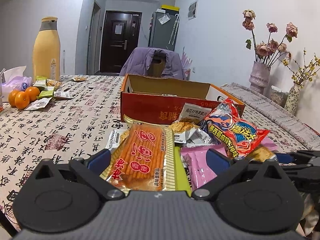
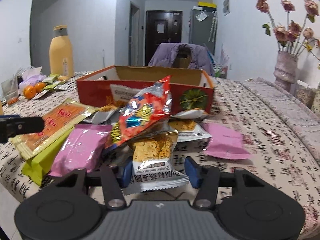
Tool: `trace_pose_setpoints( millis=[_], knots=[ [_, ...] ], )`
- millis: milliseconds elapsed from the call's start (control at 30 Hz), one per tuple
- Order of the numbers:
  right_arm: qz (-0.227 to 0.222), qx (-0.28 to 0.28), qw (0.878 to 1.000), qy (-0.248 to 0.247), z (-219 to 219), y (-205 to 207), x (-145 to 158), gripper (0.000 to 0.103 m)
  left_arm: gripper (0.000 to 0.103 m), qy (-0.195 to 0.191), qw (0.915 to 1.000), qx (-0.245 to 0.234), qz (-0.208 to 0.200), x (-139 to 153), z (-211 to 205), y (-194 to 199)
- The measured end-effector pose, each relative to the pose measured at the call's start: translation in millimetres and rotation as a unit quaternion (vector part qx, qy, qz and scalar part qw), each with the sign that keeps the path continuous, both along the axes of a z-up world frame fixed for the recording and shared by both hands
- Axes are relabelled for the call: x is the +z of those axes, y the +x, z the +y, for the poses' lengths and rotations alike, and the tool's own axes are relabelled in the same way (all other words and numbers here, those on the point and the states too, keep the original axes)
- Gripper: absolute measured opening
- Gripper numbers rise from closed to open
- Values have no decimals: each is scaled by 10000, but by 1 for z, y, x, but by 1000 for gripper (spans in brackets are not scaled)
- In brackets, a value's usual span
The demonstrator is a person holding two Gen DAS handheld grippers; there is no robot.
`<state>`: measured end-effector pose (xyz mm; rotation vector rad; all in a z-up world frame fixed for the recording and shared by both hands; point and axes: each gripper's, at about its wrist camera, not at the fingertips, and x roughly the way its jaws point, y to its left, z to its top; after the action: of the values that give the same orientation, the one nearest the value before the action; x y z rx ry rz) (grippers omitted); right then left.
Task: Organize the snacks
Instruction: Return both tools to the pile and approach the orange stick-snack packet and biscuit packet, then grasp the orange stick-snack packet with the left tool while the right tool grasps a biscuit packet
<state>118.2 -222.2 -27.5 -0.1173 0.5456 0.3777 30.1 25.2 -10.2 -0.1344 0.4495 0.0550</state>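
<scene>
A pile of snack packets lies in front of an open red cardboard box. My left gripper is open, its jaws on either side of a flat orange spicy-stick packet that lies on a green packet. My right gripper is open, its blue pads flanking a white pumpkin-seed oat crisp packet. A red crinkled noodle-snack bag tops the pile. Pink packets lie at either side. The left gripper's finger shows in the right wrist view.
A yellow thermos, oranges, green packets and a tissue pack sit at the far left. Vases with dried flowers stand at right. A chair with a purple jacket is behind the table.
</scene>
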Motion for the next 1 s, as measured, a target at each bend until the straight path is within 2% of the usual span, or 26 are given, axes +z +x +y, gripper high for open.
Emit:
trace_pose_setpoints(
  millis=[233,433,633,767,933,1000],
  knots=[
    [-177,-422,9989,113,-27,6,7,53,103,-64,9995,143,266,0,9,12],
    [-322,-701,9969,155,-44,13,13,53,103,77,9977,241,634,-4,16,31],
    [-342,-755,9964,189,-49,18,12,53,103,301,9956,178,874,-8,12,49],
    [-316,-746,9965,209,-50,21,10,53,103,285,9949,110,963,-12,9,57],
    [-277,-724,9967,231,-49,22,7,53,93,66,9950,87,997,-17,12,61],
    [-256,-710,9969,242,-49,23,6,53,84,-39,9953,54,970,-18,13,60]
  ],
)
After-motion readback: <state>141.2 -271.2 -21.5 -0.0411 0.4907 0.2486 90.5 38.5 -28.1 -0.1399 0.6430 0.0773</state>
